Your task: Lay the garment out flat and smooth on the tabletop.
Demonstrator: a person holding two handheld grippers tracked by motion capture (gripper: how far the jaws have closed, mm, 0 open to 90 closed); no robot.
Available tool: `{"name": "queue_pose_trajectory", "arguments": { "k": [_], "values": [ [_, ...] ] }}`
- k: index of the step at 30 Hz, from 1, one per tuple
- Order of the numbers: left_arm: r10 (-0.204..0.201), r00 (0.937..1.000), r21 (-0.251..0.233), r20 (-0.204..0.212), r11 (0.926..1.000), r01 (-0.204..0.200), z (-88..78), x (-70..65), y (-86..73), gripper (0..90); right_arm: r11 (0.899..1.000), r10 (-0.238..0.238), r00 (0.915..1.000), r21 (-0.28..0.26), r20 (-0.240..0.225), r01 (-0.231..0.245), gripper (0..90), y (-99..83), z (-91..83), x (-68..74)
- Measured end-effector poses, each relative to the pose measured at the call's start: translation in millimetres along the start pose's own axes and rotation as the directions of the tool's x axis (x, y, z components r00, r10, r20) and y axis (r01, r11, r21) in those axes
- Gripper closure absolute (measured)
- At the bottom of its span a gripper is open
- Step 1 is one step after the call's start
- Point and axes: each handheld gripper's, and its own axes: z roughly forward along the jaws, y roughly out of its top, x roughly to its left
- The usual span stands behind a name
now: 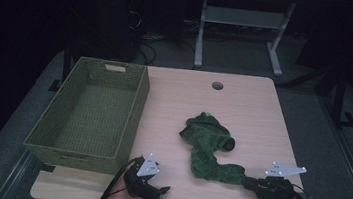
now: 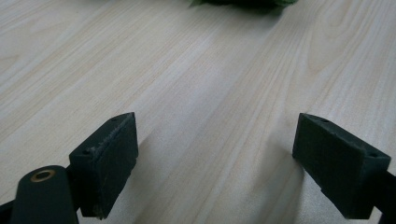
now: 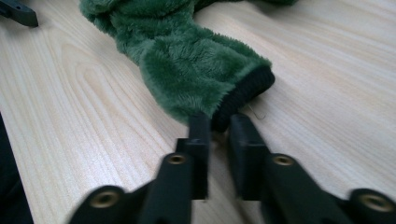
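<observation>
At the table's (image 1: 245, 95) near edge, the right gripper (image 3: 218, 126) pinches the green garment's (image 1: 209, 143) cuff; the left gripper (image 2: 215, 154) rests wide open, empty.

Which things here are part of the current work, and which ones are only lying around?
In the work: green fleece garment; right gripper, shut on its dark cuff; left gripper, open.
Lying about: woven basket; table; desk frame behind.
</observation>
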Motion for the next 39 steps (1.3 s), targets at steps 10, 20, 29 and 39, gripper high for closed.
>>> {"name": "queue_pose_trajectory", "arguments": {
  "k": [10,20,29,39],
  "values": [
    [0.005,1.0,0.004,0.0,1.0,-0.005,-0.3,0.4,0.0,13.7,0.999,-0.021,0.9995,-0.043,-0.025,0.02,84.5,8.6,-10.6,1.0],
    [0.008,1.0,0.003,0.005,1.0,-0.008,0.2,0.7,0.3,13.7,0.992,-0.105,0.993,-0.078,-0.053,0.101,84.5,33.4,-13.8,13.4],
    [0.008,0.9999,0.003,0.006,1.0,-0.008,0.2,0.8,0.5,13.7,0.979,-0.175,0.9821,-0.115,-0.071,0.166,84.5,58.0,-8.1,22.8],
    [0.008,0.9999,0.001,0.006,1.0,-0.008,0.3,0.9,0.5,13.7,0.963,-0.243,0.9647,-0.143,-0.102,0.227,84.4,85.9,5.9,33.8]
  ]
}}
